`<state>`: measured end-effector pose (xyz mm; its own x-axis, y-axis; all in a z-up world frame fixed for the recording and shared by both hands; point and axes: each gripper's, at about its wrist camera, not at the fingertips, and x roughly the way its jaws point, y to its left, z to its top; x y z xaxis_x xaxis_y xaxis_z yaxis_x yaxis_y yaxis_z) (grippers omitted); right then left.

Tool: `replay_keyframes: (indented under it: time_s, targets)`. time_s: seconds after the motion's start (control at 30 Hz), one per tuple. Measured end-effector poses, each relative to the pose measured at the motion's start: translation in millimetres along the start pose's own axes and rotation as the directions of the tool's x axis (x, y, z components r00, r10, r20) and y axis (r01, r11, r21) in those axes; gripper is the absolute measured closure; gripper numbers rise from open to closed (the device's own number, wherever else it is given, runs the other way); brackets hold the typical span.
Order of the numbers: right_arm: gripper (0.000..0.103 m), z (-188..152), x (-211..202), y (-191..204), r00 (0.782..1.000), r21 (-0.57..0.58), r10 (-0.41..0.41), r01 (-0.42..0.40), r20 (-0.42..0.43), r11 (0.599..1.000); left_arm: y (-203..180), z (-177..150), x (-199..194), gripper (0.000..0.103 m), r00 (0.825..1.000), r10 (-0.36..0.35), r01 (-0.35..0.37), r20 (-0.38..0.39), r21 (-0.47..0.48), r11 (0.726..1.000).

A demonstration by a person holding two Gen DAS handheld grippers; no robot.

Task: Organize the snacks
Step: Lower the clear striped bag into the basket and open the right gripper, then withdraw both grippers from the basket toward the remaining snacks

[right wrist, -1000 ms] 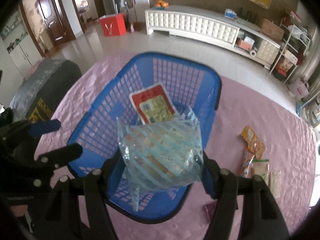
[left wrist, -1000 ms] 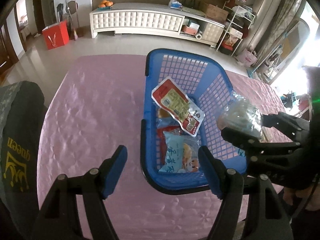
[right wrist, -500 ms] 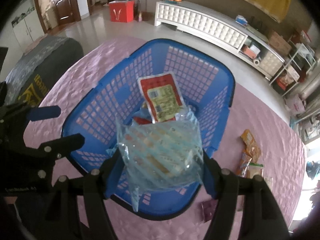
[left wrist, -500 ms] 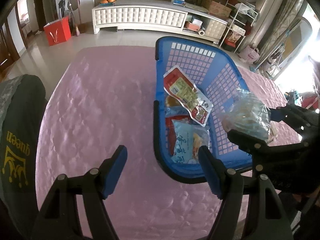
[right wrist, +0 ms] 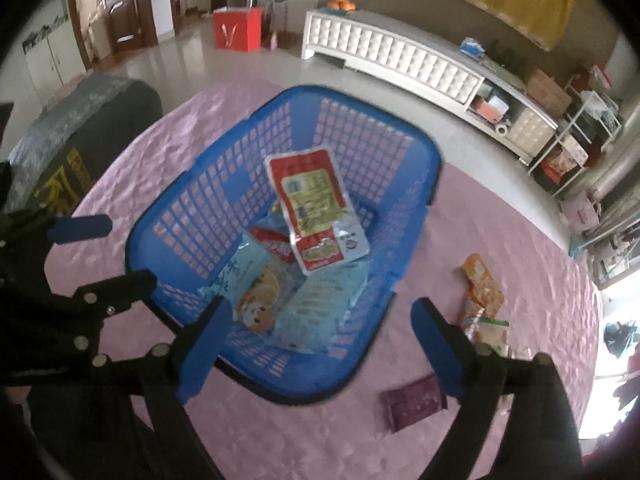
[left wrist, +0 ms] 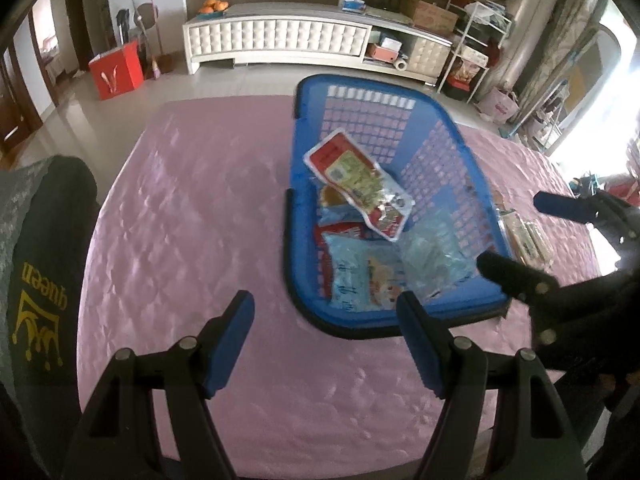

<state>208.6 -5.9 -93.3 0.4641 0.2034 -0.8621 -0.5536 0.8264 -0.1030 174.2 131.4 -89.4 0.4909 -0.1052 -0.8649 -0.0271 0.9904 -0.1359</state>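
Note:
A blue mesh basket (left wrist: pixel 384 92) (right wrist: pixel 404 264) stands on the pink tablecloth. It holds a red-and-white pack (left wrist: pixel 356 180) (right wrist: pixel 316 208), a light blue cartoon pack (left wrist: pixel 356 276) (right wrist: pixel 248 280) and a clear blue-striped bag (left wrist: pixel 432 256) (right wrist: pixel 324 308) at its near corner. My right gripper (right wrist: pixel 322 312) (left wrist: pixel 532 236) hovers over the basket's near rim. Its jaws are opening, wide apart, with nothing pressed between them; the striped bag lies loose below. My left gripper (left wrist: pixel 322 312) (right wrist: pixel 100 256) is open and empty, left of the basket's near edge.
Loose snacks lie on the cloth right of the basket: orange packs (right wrist: pixel 482 280), a green-topped packet (right wrist: pixel 492 332) and a maroon packet (right wrist: pixel 414 402). A dark chair back (left wrist: pixel 36 280) with gold lettering stands at the table's left edge. A white cabinet (left wrist: pixel 280 40) stands across the room.
The right gripper's jaws have spread and the striped bag has dropped from them into the basket. Both views have shifted a little across the table.

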Motion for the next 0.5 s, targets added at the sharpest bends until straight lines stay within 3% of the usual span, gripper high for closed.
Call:
replay_keyframes:
  time_s: [0.5]
  targets:
    - [0.009, -55.9, -59.4, -88.0, 0.997, 0.118, -0.021, 0.012, 0.074, 0.993, -113.5, 11.5, -17.4, 0.03, 0.996, -0.049, 0.038, 0.071, 0.147, 0.988]
